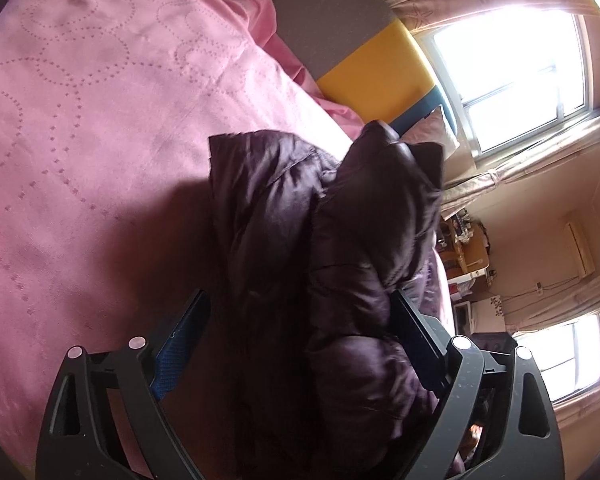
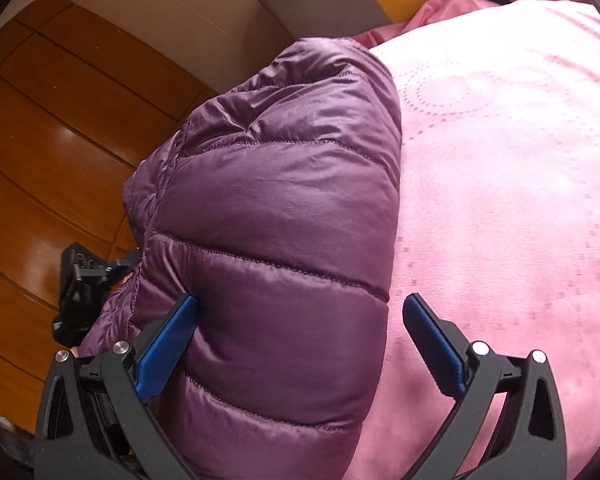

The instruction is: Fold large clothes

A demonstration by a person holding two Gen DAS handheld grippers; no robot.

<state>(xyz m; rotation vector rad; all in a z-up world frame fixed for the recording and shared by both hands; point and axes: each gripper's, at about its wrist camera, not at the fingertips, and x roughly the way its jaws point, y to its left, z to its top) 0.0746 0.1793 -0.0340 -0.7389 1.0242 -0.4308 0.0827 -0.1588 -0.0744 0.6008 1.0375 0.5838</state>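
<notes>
Purple quilted puffer jacket [image 2: 276, 208], shiny fabric with stitched horizontal baffles, lies bunched and folded over itself on the pink bedspread [image 2: 500, 168]. In the right wrist view it sits at the bed's edge nearest the wooden floor [image 2: 40, 152], one side hanging over that edge. In the left wrist view the jacket [image 1: 300, 240] looks much darker, backlit, heaped in two overlapping folds with a raised peak toward the windows.

Bedspread: pale pink, dotted ring pattern, mostly bare beside the jacket. Grey and yellow headboard panels [image 1: 352, 40] stand behind it.

Right gripper [image 2: 300, 308]: jaws spread wide, nothing clamped. Its left blue pad [image 2: 168, 344] touches the jacket's side; the right pad stands clear over the bedspread. Jacket bulk lies between the fingers, ungripped.

Left gripper [image 1: 300, 312]: jaws likewise wide, released. Jacket folds fill the gap; the right finger sits against or just beside the fabric, contact unclear. The left finger stands apart over shadowed bedspread.

Count: one jacket, one bedspread, two grippers, two windows [image 1: 512, 64] in the left view. A black device [image 2: 80, 284] shows at the jacket's floor side, too hidden to identify.
</notes>
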